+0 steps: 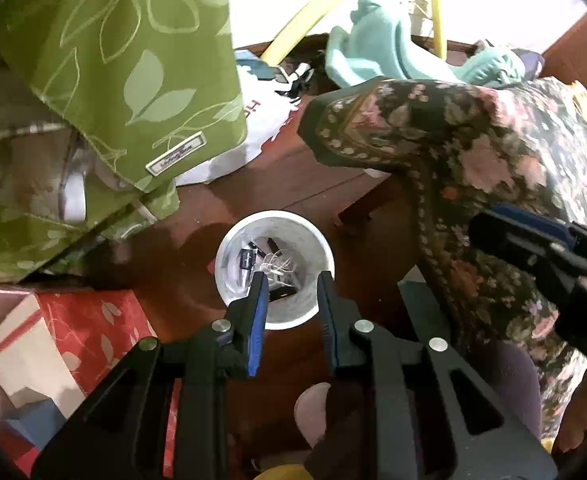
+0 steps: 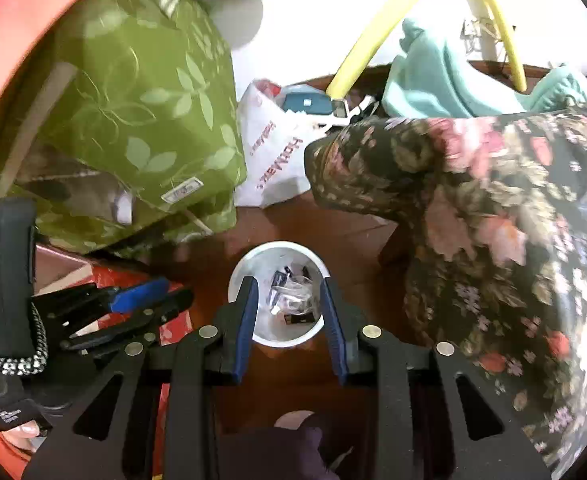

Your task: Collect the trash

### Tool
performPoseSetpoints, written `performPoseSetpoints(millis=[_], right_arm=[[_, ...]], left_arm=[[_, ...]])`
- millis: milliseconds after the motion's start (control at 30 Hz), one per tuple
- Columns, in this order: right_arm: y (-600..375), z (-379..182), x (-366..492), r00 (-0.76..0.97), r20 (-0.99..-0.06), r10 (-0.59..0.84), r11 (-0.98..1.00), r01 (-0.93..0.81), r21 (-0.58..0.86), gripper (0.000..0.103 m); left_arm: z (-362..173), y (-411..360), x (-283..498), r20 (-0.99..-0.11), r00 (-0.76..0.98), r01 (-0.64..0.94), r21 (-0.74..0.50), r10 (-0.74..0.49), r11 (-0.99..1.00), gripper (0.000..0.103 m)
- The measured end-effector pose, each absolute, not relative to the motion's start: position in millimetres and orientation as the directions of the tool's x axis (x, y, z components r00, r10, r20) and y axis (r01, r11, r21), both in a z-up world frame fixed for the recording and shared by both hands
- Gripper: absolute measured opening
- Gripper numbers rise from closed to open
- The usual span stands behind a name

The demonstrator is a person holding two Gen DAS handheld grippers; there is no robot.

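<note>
Closest to me, my left gripper (image 1: 292, 280) hangs directly over the white cup (image 1: 274, 269), jaws spread with nothing between them, their tips framing the cup's mouth; I read that as the pose for letting a scrap fall straight in. My right gripper (image 2: 286, 286) sits in much the same spot from its side, also parted and empty, looking down into the same cup (image 2: 279, 293). Both tools crowd one opening because the cup is serving as the bin: inside it I can make out small dark bits and a tangle of pale thread (image 1: 279, 267), so the trash gathered so far lies at its bottom. The cup stands upright on the dark wooden floor (image 1: 197, 216), between a red patterned box (image 1: 81, 332) on the left and floral fabric (image 1: 473, 152) draped on the right. Farther back hangs a green leaf-print cloth (image 1: 133, 60), then a white plastic bag (image 2: 273, 152), a teal cloth (image 1: 373, 52) and a yellow hose (image 2: 413, 12), well apart from the cup.
</note>
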State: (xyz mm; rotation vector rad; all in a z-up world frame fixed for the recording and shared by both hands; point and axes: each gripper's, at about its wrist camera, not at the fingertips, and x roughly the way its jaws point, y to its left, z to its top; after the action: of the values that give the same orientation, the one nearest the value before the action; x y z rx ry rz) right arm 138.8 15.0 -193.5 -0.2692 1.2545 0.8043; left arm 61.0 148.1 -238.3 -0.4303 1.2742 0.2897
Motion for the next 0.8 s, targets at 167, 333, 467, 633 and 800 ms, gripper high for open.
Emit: performPoseSetpoints(millis=[167,333,467,633,800], right_arm=[[-11,-158,129,0.153,-0.877,0.456,0.721,-0.641,0.264,0.029],[-41,-110,111,0.264,-0.817,0.513,0.738,-0.621,0.263,0.029],[-72,-61,89,0.389,-0.737,0.553,0.756,-0.605,0.248,0.029],[-112,-8,57,0.537,-0.625,0.567,0.794,-0.559,0.239,0.029],[-142,22,27,0.651,-0.540,0.533,0.837,-0.502,0.220,0.029]], left_arm=[[-199,129,53,-0.939,0.343,-0.389,-0.146,-0.004,0.910,0.024],[-143,109,37,-0.886,0.463,-0.321,-0.153,0.014,0.934,0.024],[-87,91,16,-0.808,0.588,-0.263,-0.145,0.039,0.954,0.024],[-25,70,-13,-0.683,0.729,-0.194,-0.143,0.044,0.971,0.024],[14,52,-44,-0.563,0.825,-0.150,-0.123,0.055,0.981,0.024]])
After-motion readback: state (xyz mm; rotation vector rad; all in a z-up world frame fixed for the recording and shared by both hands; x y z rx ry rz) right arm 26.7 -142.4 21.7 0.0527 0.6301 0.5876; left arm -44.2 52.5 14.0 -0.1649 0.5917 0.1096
